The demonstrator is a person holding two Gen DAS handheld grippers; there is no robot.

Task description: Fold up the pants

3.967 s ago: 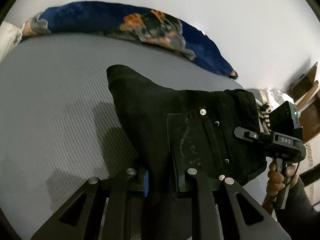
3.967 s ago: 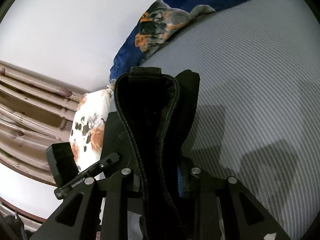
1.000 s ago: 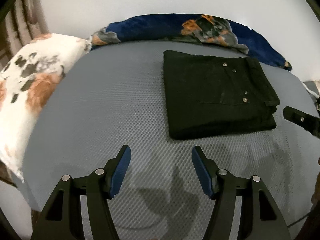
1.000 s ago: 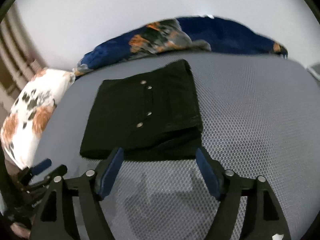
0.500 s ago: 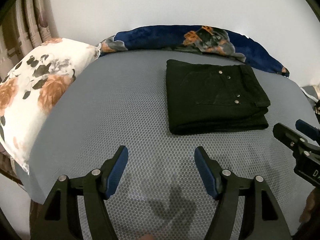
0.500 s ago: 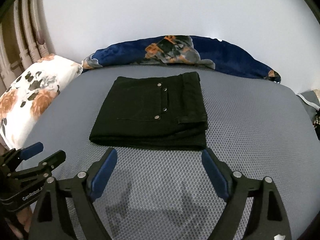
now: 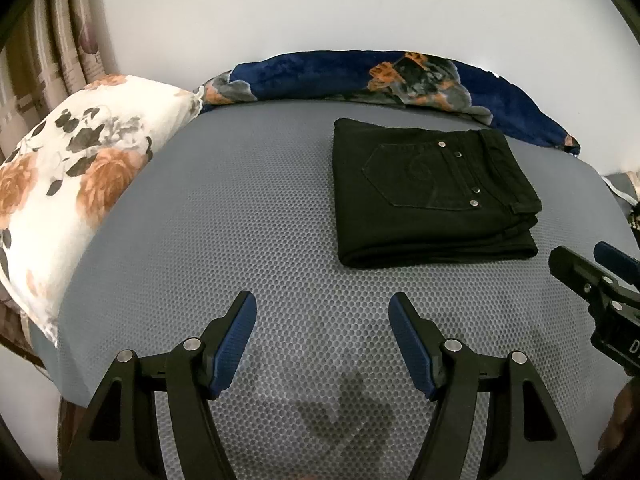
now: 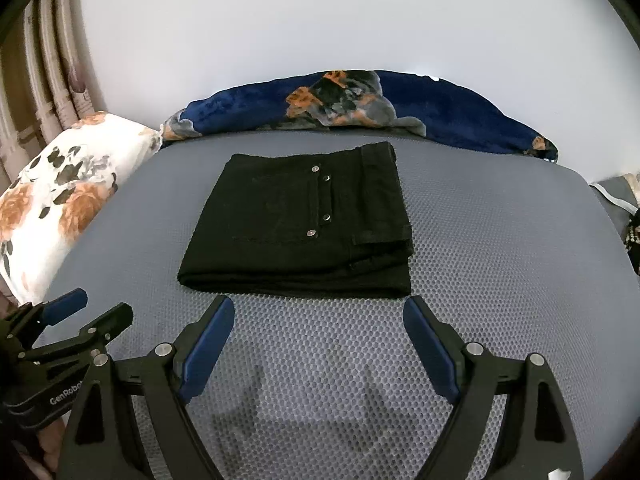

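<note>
The black pants (image 7: 432,196) lie folded into a flat rectangle on the grey mesh bed (image 7: 240,216), back pocket and metal rivets facing up. They also show in the right wrist view (image 8: 300,220). My left gripper (image 7: 322,306) is open and empty, above the bed, nearer than the pants and to their left. My right gripper (image 8: 318,308) is open and empty, hovering just before the pants' near edge. Each gripper shows at the edge of the other's view: the right one (image 7: 592,268), the left one (image 8: 86,310).
A white floral pillow (image 7: 76,176) lies at the bed's left side. A dark blue floral blanket (image 7: 380,76) is bunched along the far edge against the white wall. Curtains (image 8: 44,80) hang at the far left. The bed's near left edge (image 7: 60,364) drops off.
Four seconds ago both grippers were shut on the pants. Since then they have let go and opened. Over the last second both have pulled back from the folded pants.
</note>
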